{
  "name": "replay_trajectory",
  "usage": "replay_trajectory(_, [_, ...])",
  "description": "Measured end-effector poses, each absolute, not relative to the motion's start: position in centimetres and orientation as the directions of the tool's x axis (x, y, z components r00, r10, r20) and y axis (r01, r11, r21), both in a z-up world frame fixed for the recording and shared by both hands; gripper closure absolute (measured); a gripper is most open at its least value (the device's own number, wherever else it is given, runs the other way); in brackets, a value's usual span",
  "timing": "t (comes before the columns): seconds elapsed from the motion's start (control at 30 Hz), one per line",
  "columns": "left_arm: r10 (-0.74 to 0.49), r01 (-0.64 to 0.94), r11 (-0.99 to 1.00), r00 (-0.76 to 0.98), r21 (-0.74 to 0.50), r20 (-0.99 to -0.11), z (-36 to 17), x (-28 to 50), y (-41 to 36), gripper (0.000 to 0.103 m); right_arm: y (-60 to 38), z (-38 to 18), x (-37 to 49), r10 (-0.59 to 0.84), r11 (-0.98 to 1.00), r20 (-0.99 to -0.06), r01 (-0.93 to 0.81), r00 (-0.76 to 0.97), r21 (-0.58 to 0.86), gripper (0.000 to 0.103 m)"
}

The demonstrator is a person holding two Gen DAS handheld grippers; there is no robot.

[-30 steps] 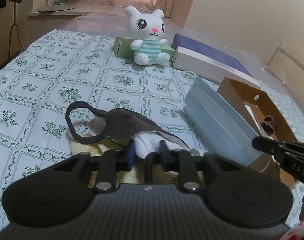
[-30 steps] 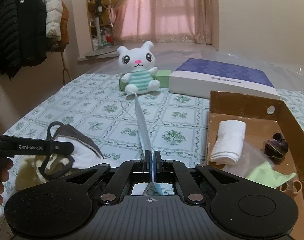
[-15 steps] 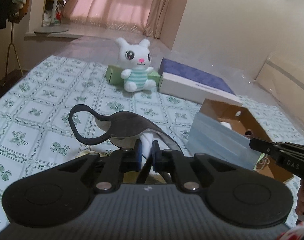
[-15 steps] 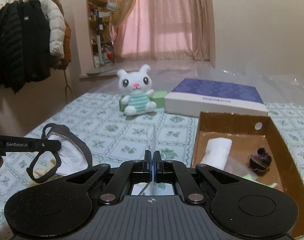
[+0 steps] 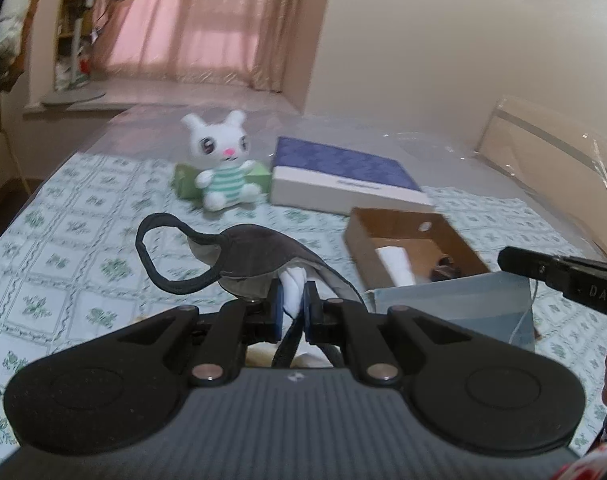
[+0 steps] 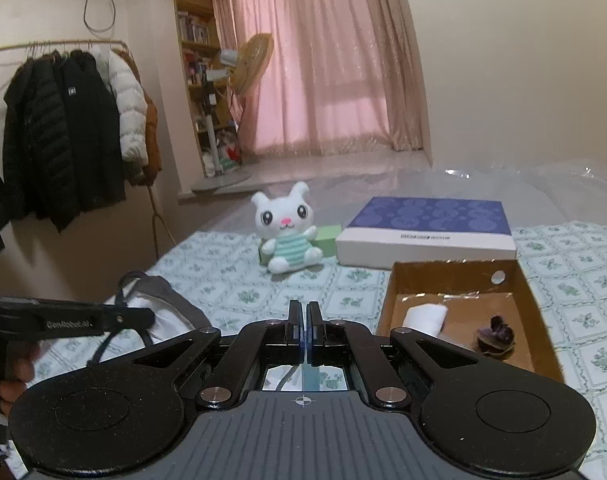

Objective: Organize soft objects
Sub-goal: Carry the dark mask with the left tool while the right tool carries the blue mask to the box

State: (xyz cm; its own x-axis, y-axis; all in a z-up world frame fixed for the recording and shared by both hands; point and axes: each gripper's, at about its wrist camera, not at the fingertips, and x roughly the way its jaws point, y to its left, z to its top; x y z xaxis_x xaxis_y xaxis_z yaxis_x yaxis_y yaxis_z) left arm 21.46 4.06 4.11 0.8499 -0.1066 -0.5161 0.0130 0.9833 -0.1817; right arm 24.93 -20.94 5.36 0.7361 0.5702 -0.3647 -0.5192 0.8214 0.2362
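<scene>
My left gripper (image 5: 291, 306) is shut on a dark grey cloth face mask (image 5: 255, 258) with a white lining and holds it above the bed; it also shows in the right wrist view (image 6: 163, 304). My right gripper (image 6: 306, 322) is shut on a light blue surgical mask (image 5: 455, 306), which hangs below it next to the cardboard box (image 5: 387, 226). The open box (image 6: 455, 276) holds a rolled white cloth (image 6: 425, 318) and a dark purple item (image 6: 495, 336).
A white plush bunny (image 6: 289, 236) sits at the back against a green box (image 6: 327, 236). A flat blue-and-white box (image 6: 427, 226) lies beside it. The bed has a green-patterned sheet (image 5: 83, 216). A coat rack (image 6: 63, 132) stands at the left.
Both grippers have lifted their masks higher above the bed. The left gripper closed on the grey mask. The blue mask now hangs lower right, by the box.
</scene>
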Motion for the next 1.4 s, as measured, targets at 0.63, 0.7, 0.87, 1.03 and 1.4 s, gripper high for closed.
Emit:
replay_trajectory(0.63, [-0.221, 0.18, 0.975, 0.844, -0.131, -0.488, 8.1, 23.6, -4.3, 0.095, -27.9, 10.5, 23.9, 0.507, 0.859, -0.252, -0.459, 0.824, 0.226, 0.102])
replay_trajectory(0.7, [-0.232, 0.195, 0.973, 0.838, -0.126, -0.494, 8.0, 24.5, -5.1, 0.095, -28.3, 10.5, 24.5, 0.495, 0.866, -0.253, -0.447, 0.831, 0.225, 0.102])
replay_trajectory(0.87, [-0.253, 0.227, 0.967, 0.82, -0.115, -0.514, 7.6, 27.1, -7.0, 0.095, -29.2, 9.9, 26.5, 0.466, 0.882, -0.272, -0.417, 0.842, 0.218, 0.102])
replay_trajectory(1.03, [-0.273, 0.255, 0.961, 0.802, -0.108, -0.53, 6.8, 30.2, -8.8, 0.095, -30.0, 8.9, 29.2, 0.441, 0.894, -0.296, -0.389, 0.847, 0.221, 0.102])
replay_trajectory(1.4, [-0.28, 0.283, 0.955, 0.758, -0.09, -0.589, 3.6, 37.5, -11.8, 0.095, -30.6, 5.8, 37.5, 0.392, 0.911, -0.275, -0.33, 0.878, 0.247, 0.102])
